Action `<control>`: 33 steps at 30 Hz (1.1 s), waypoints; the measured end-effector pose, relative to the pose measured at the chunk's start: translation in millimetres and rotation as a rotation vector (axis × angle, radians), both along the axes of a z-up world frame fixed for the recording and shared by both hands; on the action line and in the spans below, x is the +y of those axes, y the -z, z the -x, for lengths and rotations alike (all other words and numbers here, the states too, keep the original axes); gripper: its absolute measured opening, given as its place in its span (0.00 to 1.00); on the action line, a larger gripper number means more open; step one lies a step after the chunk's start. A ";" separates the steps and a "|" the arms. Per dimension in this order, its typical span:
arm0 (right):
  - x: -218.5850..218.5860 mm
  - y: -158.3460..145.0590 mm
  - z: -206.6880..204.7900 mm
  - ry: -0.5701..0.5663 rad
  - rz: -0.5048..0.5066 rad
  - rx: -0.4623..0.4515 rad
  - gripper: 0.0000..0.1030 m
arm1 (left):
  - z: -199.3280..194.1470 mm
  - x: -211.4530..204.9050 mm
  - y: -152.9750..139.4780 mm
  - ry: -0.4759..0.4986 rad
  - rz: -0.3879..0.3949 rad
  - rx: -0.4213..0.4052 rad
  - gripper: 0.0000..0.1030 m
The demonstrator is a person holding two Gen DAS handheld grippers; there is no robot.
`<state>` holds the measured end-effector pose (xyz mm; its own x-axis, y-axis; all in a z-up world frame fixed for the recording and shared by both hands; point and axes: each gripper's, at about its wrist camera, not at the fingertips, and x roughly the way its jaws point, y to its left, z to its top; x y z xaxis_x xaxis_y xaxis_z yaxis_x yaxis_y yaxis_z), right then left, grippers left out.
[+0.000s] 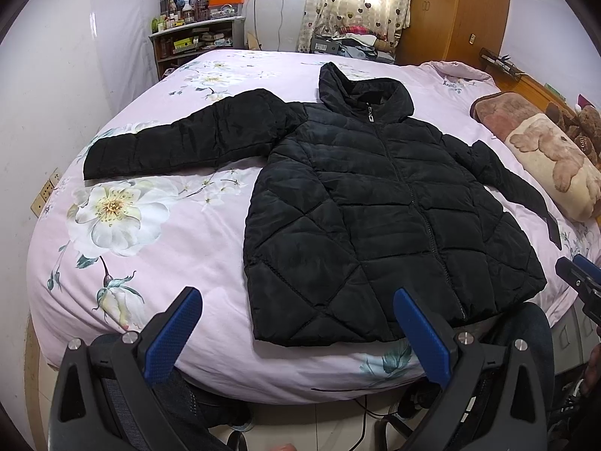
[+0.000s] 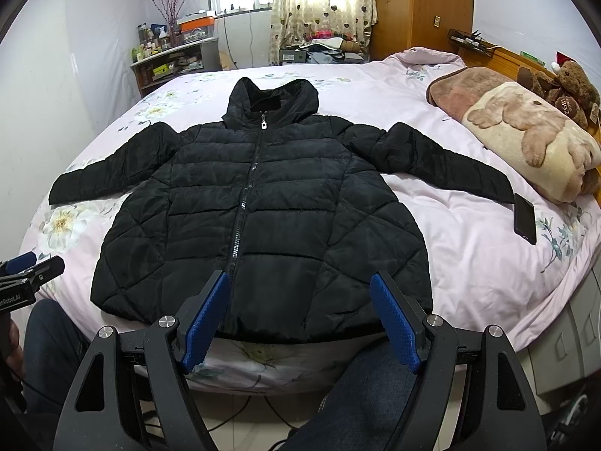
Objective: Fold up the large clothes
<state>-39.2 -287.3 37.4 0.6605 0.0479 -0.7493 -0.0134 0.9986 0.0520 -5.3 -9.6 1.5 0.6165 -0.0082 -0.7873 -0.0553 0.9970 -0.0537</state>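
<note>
A black quilted hooded jacket [image 1: 375, 203] [image 2: 263, 206] lies flat and zipped on the pink floral bed [image 1: 157, 248] [image 2: 469, 248], front up, hood away from me, both sleeves spread out to the sides. My left gripper [image 1: 296, 297] is open, held just off the near bed edge at the jacket's bottom left corner, with nothing between its blue pads. My right gripper [image 2: 300, 280] is open too, hovering over the jacket's hem near the zipper's lower end, holding nothing. Each gripper shows at the edge of the other's view.
A black phone [image 2: 525, 218] lies by the right sleeve's cuff. Folded blankets [image 2: 526, 135] and a teddy bear [image 2: 571, 86] sit at the headboard on the right. A cluttered shelf [image 1: 195, 41] stands beyond the bed. A person's legs in jeans [image 2: 368, 394] are below the grippers.
</note>
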 end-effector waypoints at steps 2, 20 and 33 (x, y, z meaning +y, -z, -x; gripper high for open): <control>0.1 0.0 -0.2 0.001 0.001 0.000 0.75 | 1.0 -2.1 0.5 0.000 0.001 0.002 1.00; 2.0 1.7 -2.0 0.000 0.004 0.006 0.75 | -1.5 2.1 0.6 0.001 0.002 0.003 1.00; 2.2 1.7 -2.0 -0.002 0.005 0.007 0.75 | -1.5 2.3 0.7 0.001 0.004 0.007 1.00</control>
<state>-37.2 -285.1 35.7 0.6555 0.0448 -0.7538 -0.0147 0.9988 0.0466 -3.7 -7.3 0.8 0.6111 -0.0121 -0.7915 -0.0546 0.9969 -0.0573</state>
